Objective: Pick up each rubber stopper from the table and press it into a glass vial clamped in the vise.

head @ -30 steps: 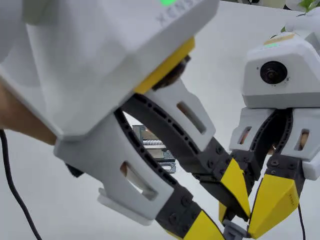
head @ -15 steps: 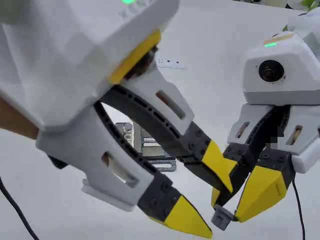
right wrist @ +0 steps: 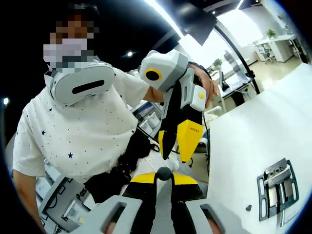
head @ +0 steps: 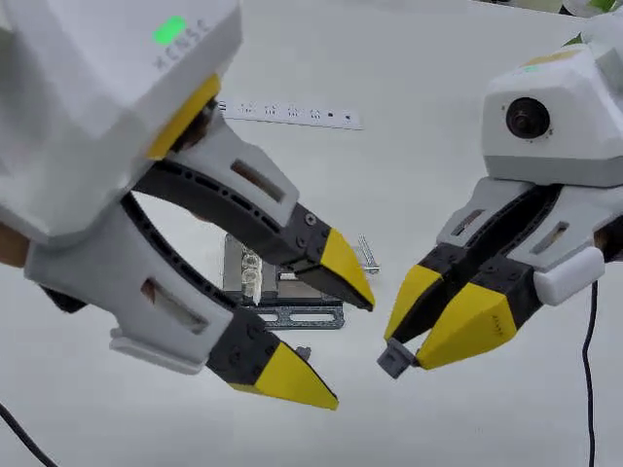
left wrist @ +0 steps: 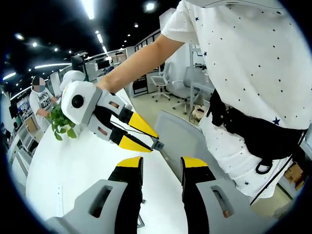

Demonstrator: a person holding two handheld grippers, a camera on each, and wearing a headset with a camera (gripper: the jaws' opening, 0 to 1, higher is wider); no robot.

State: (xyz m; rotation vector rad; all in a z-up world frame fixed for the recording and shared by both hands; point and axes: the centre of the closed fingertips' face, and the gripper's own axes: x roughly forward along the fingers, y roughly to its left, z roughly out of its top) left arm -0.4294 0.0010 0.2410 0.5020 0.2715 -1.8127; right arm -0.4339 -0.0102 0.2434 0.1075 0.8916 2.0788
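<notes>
Rubber stopper (head: 393, 362) wants squaring over the mouth of a vial (head: 251, 274), then a straight downward press. In the head view it sits clamped in the right hand-held gripper (head: 401, 350) lower right of centre, well apart from the vise (head: 302, 315) at centre, the left hand-held gripper (head: 354, 355) spread and empty. Left gripper view: stopper mid-frame, just above the parted jaws. Right gripper view: stopper bottom centre, vise lower right.

We saw white bodies, black fingers and yellow tips on both the left gripper (head: 346, 348) and the right gripper (head: 403, 352). The small grey rubber stopper (head: 392, 362) looked plain, the white table (head: 438, 78) unmarked, and the person's white shirt (right wrist: 73, 131) dotted with dark stars.
</notes>
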